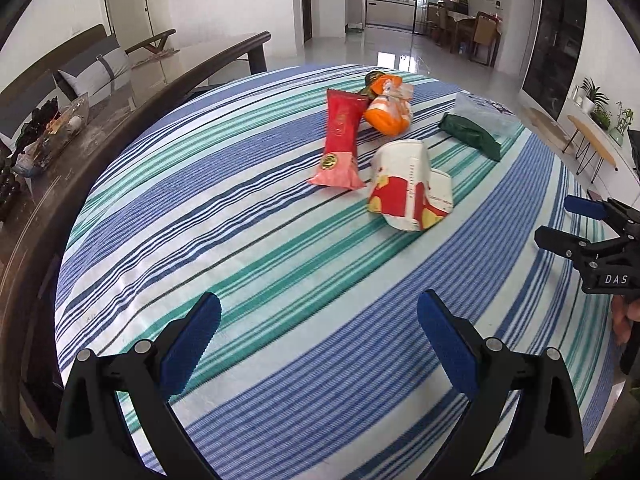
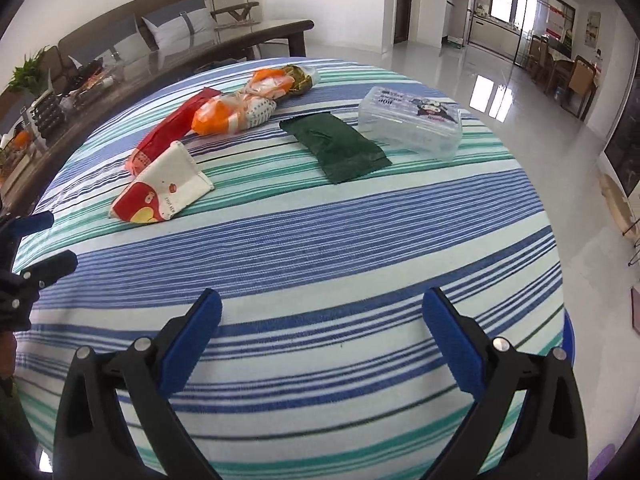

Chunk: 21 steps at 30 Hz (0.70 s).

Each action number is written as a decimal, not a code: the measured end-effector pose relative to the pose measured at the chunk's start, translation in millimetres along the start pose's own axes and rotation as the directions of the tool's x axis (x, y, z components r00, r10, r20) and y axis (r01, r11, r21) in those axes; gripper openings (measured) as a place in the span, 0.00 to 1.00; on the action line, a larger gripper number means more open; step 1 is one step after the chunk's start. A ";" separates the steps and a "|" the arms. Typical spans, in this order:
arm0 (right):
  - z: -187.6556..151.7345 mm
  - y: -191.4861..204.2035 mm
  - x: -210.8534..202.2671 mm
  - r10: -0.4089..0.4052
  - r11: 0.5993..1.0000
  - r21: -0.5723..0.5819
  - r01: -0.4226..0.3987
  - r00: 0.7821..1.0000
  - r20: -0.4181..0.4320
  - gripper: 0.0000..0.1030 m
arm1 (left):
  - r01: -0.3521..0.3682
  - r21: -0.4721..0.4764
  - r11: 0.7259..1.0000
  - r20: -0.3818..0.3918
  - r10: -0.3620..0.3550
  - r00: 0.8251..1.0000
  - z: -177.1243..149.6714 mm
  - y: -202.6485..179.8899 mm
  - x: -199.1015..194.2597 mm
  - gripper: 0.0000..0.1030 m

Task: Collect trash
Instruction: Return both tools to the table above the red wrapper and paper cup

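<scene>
Several pieces of trash lie on a striped tablecloth (image 1: 248,264). A crushed white and red paper cup (image 1: 408,186) (image 2: 162,190) is nearest. Behind it lie a red wrapper (image 1: 338,140) (image 2: 172,126), an orange and white bag (image 1: 390,106) (image 2: 234,112), a dark green pouch (image 1: 472,134) (image 2: 336,146) and a small greenish packet (image 2: 298,76). A clear plastic box (image 2: 410,120) (image 1: 486,114) sits at the far right. My left gripper (image 1: 318,332) is open, well short of the cup. My right gripper (image 2: 322,330) is open over bare cloth, and it shows at the right edge of the left wrist view (image 1: 560,222).
A dark wooden bench (image 1: 132,92) with a glass tray of clutter (image 1: 56,132) runs along the table's left side, with a cushioned sofa (image 2: 160,24) behind. Shiny floor (image 2: 500,92) and dining chairs lie beyond the table's far edge. A low side table with plants (image 1: 596,132) stands to the right.
</scene>
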State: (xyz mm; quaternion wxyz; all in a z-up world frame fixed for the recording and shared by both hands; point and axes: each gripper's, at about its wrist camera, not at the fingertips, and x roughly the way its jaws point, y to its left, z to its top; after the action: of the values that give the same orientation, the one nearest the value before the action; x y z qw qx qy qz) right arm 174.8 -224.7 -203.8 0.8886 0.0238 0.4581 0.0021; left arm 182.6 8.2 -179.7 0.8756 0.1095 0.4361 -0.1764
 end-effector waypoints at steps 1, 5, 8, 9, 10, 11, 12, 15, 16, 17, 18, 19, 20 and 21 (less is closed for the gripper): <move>0.4 2.2 0.1 -0.016 1.000 -0.012 0.016 1.000 -0.001 0.95 | 0.000 -0.001 1.000 -0.002 0.000 1.000 0.7 2.6 2.5 0.94; 0.3 3.5 1.3 -0.011 1.000 -0.013 0.010 1.000 -0.007 0.95 | 0.020 -0.020 1.000 -0.017 -0.020 1.000 -2.4 12.3 13.9 0.94; -0.4 3.4 0.7 -0.011 1.000 -0.013 0.011 1.000 -0.007 0.95 | 0.057 -0.056 0.997 -0.008 -0.058 0.998 -2.9 20.2 13.6 0.95; -1.1 3.5 0.4 -0.012 1.000 -0.014 0.012 1.000 -0.006 0.95 | 0.064 -0.067 0.996 -0.013 -0.065 0.998 -3.1 21.7 15.0 0.95; -1.2 3.5 0.3 -0.013 1.000 -0.015 0.013 1.000 -0.006 0.95 | 0.068 -0.072 0.995 -0.010 -0.069 0.998 -3.3 23.1 14.9 0.95; -1.6 3.7 0.3 -0.013 1.000 -0.015 0.013 1.000 -0.005 0.95 | 0.069 -0.072 0.995 -0.010 -0.070 0.997 -3.8 23.1 14.7 0.95; -2.0 3.7 0.1 -0.013 1.000 -0.015 0.013 1.000 -0.004 0.95 | 0.064 -0.068 0.996 -0.012 -0.065 0.998 -4.0 21.9 14.7 0.95; -2.9 3.4 -0.3 -0.014 1.000 -0.016 0.014 1.000 -0.004 0.95 | 0.026 -0.041 0.999 -0.027 -0.028 0.999 -3.6 15.3 16.5 0.95; -2.7 3.6 -0.2 -0.015 1.000 -0.016 0.015 1.000 -0.004 0.95 | 0.013 -0.031 0.999 -0.030 -0.014 0.999 -3.3 12.7 17.1 0.95; -2.3 2.9 -0.2 -0.015 1.000 -0.016 0.015 1.000 -0.005 0.95 | 0.011 -0.029 1.000 -0.030 -0.012 0.999 -3.3 12.4 17.0 0.95; -2.2 2.9 -0.2 -0.015 1.000 -0.016 0.014 1.000 -0.004 0.95 | 0.014 -0.032 0.999 -0.030 -0.015 0.999 -3.2 13.3 17.2 0.95; -2.3 2.8 -0.2 -0.014 1.000 -0.016 0.014 1.000 -0.004 0.95 | 0.019 -0.036 0.999 -0.030 -0.020 0.999 -3.1 14.1 17.4 0.95; -2.6 2.6 -0.4 -0.014 1.000 -0.016 0.014 1.000 -0.004 0.95 | 0.020 -0.037 0.999 -0.030 -0.021 0.999 -3.2 14.4 17.5 0.95; -2.3 2.8 -0.2 -0.014 1.000 -0.016 0.014 1.000 -0.004 0.95 | 0.018 -0.035 0.999 -0.030 -0.019 0.999 -3.6 14.2 17.6 0.95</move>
State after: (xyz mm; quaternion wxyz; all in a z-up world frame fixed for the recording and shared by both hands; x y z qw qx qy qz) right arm 172.8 -221.8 -204.8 0.8877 0.0135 0.4602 -0.0005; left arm 195.6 18.6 -195.4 0.8690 0.0929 0.4533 -0.1753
